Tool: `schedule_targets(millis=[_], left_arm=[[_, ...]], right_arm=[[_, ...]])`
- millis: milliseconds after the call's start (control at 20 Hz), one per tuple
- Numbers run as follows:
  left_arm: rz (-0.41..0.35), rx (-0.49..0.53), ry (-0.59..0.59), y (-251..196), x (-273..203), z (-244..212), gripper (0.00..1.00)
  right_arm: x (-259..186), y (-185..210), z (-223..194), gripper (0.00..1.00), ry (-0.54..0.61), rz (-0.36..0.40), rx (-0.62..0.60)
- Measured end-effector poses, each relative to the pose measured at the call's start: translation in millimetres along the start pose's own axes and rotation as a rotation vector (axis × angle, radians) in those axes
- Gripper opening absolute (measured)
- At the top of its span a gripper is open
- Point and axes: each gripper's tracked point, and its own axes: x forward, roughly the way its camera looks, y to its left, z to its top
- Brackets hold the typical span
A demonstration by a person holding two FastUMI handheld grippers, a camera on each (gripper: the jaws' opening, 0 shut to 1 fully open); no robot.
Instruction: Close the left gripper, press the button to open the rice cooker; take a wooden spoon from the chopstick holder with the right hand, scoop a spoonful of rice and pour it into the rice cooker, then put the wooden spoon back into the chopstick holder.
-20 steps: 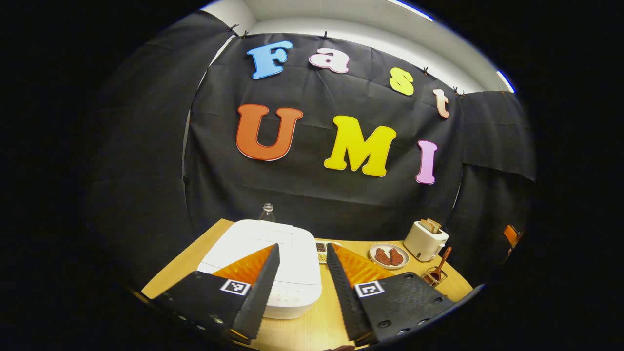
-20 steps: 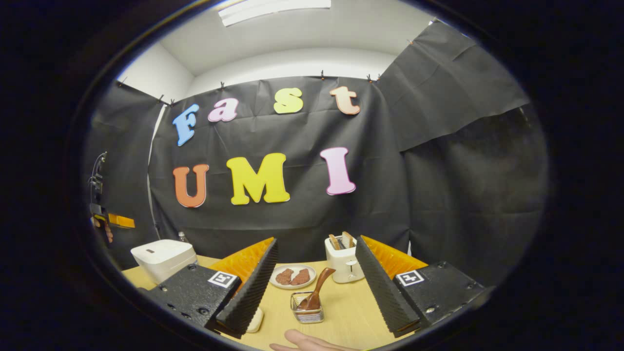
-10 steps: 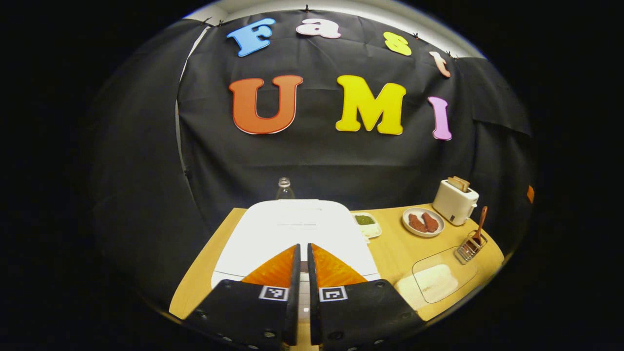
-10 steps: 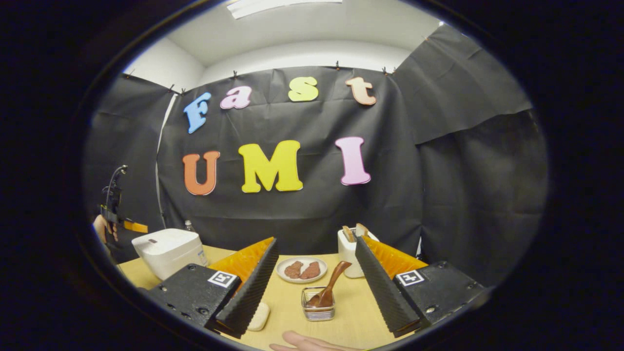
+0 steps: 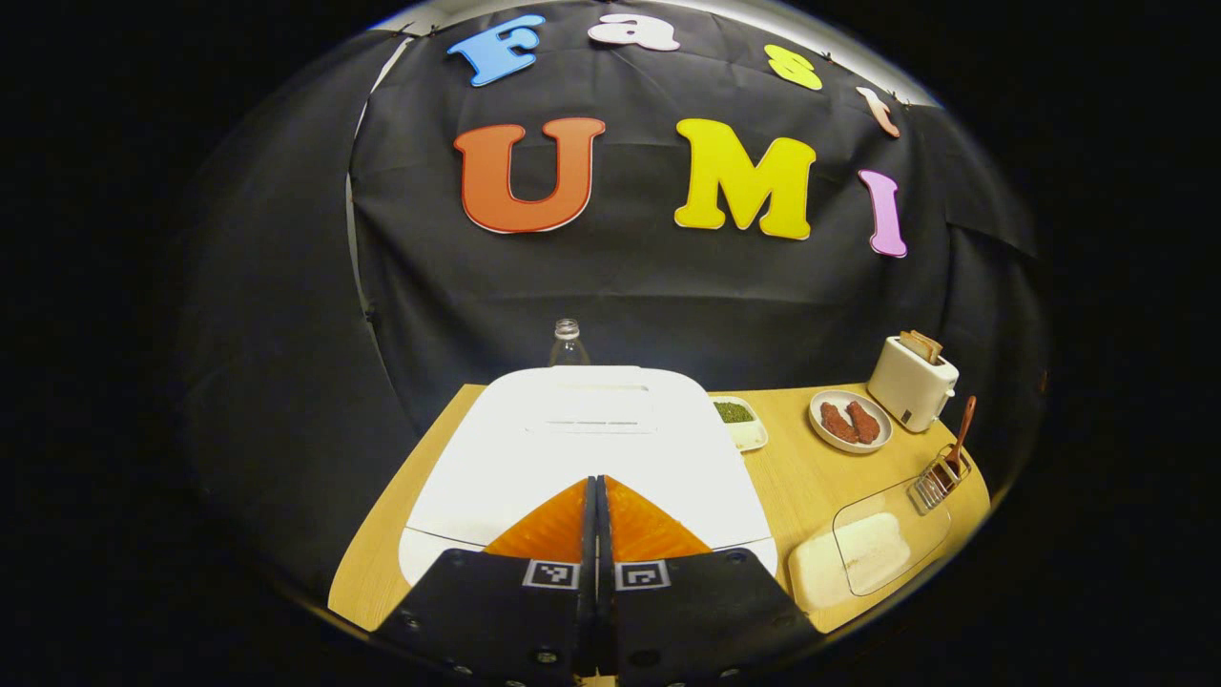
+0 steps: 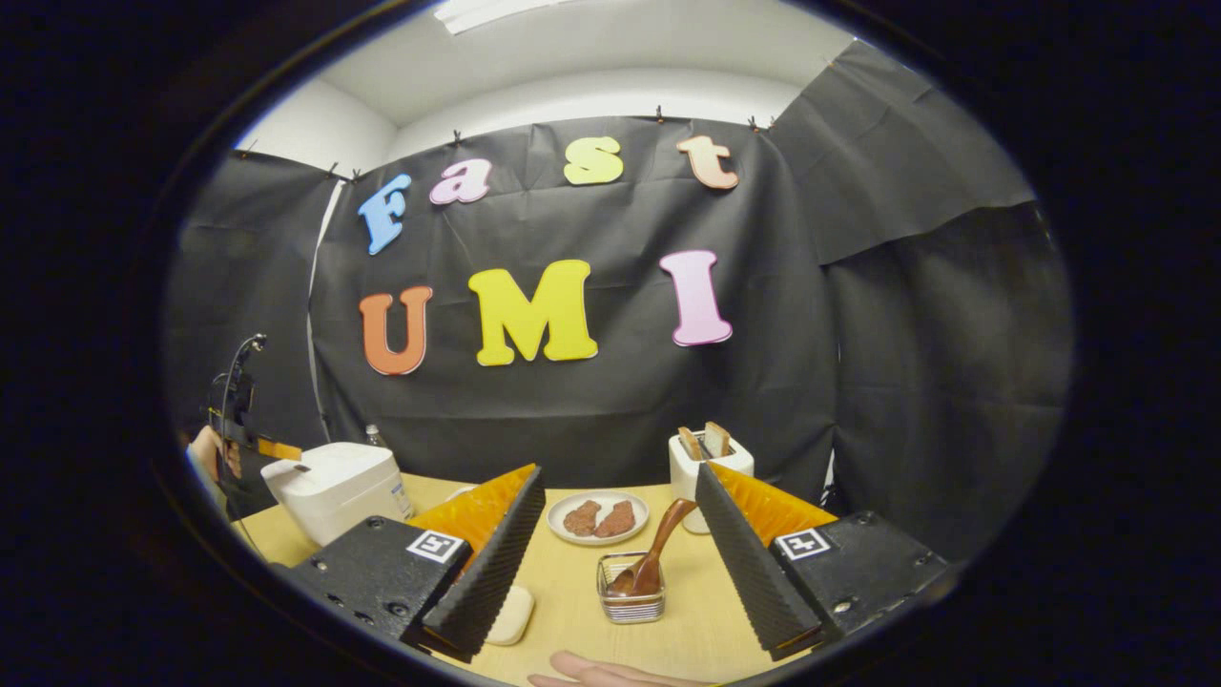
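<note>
1. Where the left gripper (image 5: 596, 487) hangs over the front of the rice cooker (image 5: 587, 448), its two fingers lie pressed together with nothing between them; whether the tips touch the lid cannot be told.
2. Rice cooker: white, lid down, standing at the left part of the table (image 5: 811, 468). A clear bottle (image 5: 568, 342) stands just behind it.
3. Right of the cooker, a small white dish of green stuff (image 5: 739, 420); farther right a plate with two brown pieces (image 5: 849, 420) and a white toaster (image 5: 913, 382) with bread in its slots.
4. Near the table's front right edge, a clear-lidded container of rice (image 5: 863, 558).
5. Wire chopstick holder (image 6: 631, 592) sits on the table ahead of the right gripper (image 6: 620, 520); the wooden spoon (image 6: 656, 558) stands in it, handle leaning up to the right.
6. Right gripper: fingers wide apart, empty, held above the table on either side of the holder, not touching it.
7. At the far left of the right gripper view, a hand (image 6: 205, 453) holds the other gripper by the cooker.
8. A fingertip (image 6: 591, 668) shows at the bottom edge of the right gripper view.
</note>
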Motion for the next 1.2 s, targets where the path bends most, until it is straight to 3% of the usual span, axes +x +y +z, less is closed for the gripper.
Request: schedule_targets(millis=[500,650,800,900,1100,1200], left_arm=[[0.067,-0.038,0.082,3,11,-25,0.01],[0.106,-0.034,0.034,5,4,-16,0.01],[0.193,0.004,-0.056,8,-16,6,0.01],[0.256,0.061,-0.131,10,-36,26,0.64],[0.291,0.020,-0.197,-5,-78,35,0.97],[0.269,0.003,-0.223,-12,-94,31,0.96]], right_arm=[[1,-19,-18,1.00,0.030,-0.025,0.015],[-2,-27,-22,1.00,0.037,-0.037,0.011],[-5,-38,-28,1.00,0.055,-0.055,-0.004],[-8,-45,-28,1.00,0.057,-0.066,-0.006],[-13,-58,-32,1.00,0.051,-0.092,0.002],[-14,-62,-36,1.00,0.055,-0.093,0.010]])
